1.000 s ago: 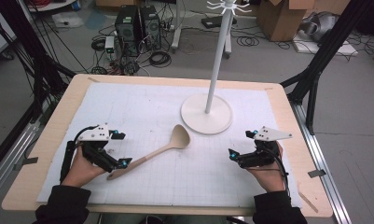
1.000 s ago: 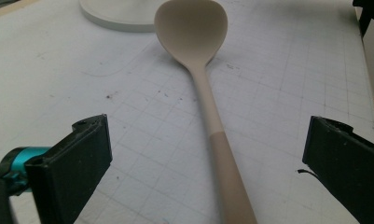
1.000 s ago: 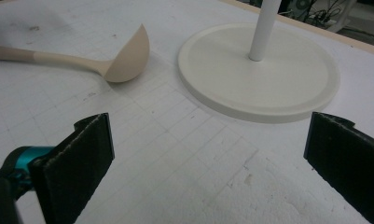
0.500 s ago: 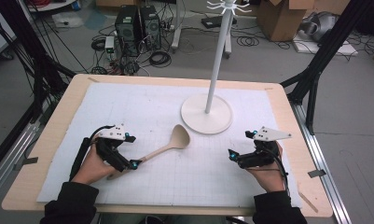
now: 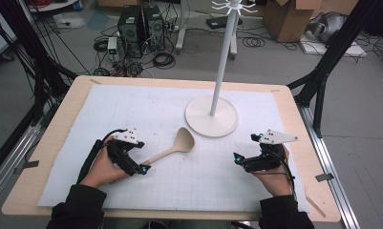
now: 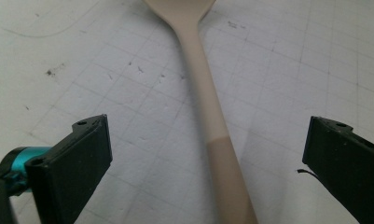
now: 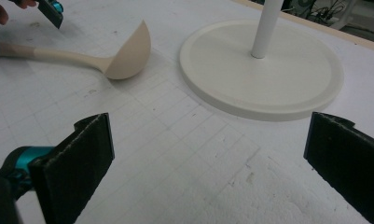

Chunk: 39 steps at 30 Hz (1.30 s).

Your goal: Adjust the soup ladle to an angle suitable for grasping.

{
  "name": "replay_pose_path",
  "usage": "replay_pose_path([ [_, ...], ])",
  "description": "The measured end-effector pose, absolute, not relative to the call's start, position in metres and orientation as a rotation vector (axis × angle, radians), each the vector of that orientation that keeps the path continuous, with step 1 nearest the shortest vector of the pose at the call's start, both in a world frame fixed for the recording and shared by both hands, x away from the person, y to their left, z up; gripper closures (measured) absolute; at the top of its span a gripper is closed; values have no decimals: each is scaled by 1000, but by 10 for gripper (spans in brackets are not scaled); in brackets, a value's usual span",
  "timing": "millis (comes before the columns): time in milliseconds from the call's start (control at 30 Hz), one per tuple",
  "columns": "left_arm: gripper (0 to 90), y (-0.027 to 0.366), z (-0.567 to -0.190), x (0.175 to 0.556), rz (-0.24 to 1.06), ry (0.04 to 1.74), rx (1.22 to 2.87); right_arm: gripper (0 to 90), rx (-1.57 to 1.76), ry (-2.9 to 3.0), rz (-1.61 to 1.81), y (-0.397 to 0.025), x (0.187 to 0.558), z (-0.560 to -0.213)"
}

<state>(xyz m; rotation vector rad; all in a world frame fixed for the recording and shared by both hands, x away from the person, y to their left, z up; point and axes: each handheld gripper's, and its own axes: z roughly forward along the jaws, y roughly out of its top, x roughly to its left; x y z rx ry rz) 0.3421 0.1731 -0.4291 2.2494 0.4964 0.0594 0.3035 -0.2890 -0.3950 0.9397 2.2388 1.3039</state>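
Wooden table (image 5: 46, 143) carries a white gridded mat (image 5: 132, 109) over most of its top. White hook stand (image 5: 212, 114) sits at about 1 o'clock from mat centre, round base flat on the mat, pole upright. Beige ladle (image 5: 172, 148) lies near mat centre, bowl toward 1 o'clock, handle running to 7 o'clock. Left gripper (image 5: 143, 168) at 8 o'clock, jaws spread wide with the ladle handle (image 6: 212, 135) between them, not touching either jaw, gripping nothing. Right gripper (image 5: 237, 158) at 4 o'clock, well apart from the ladle, jaws wide open and empty, low over bare mat, stand base (image 7: 264, 70) ahead of it.
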Motion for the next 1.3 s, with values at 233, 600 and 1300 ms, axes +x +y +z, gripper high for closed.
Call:
replay_pose_path([
  [233, 68, 169, -432, 342, 88, 486, 2302, 3, 947, 2245, 1295, -288, 304, -395],
  [600, 338, 166, -430, 341, 77, 416, 2369, 3, 938, 2249, 1287, -287, 304, -396],
  [1300, 613, 160, -426, 340, 79, 366, 2449, 3, 942, 2250, 1286, -287, 304, -396],
])
